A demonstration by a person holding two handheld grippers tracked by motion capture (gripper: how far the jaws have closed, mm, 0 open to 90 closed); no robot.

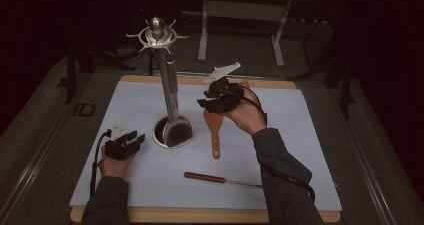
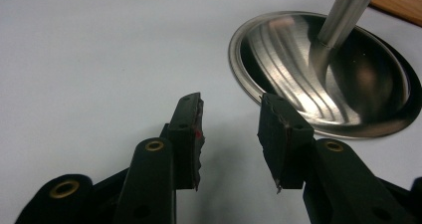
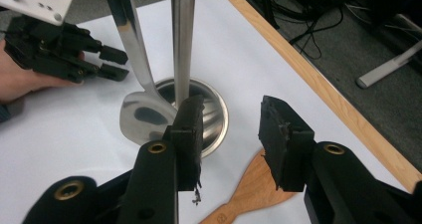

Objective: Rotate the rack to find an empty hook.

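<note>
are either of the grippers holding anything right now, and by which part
Nothing is held. The left gripper and the right gripper both stand open with empty jaws; the wooden spatula lies free on the table.

wooden spatula [image 3: 251,191]: handle cut off | knife [image 1: 220,179]: tip behind sleeve

One wooden spatula [image 1: 214,127], one knife [image 1: 220,179]

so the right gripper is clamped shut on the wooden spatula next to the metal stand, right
Not quite. The right gripper is open, its jaws apart above the wooden spatula, not clamped on it, as the right gripper view shows. The spatula does lie beside the metal stand.
</note>
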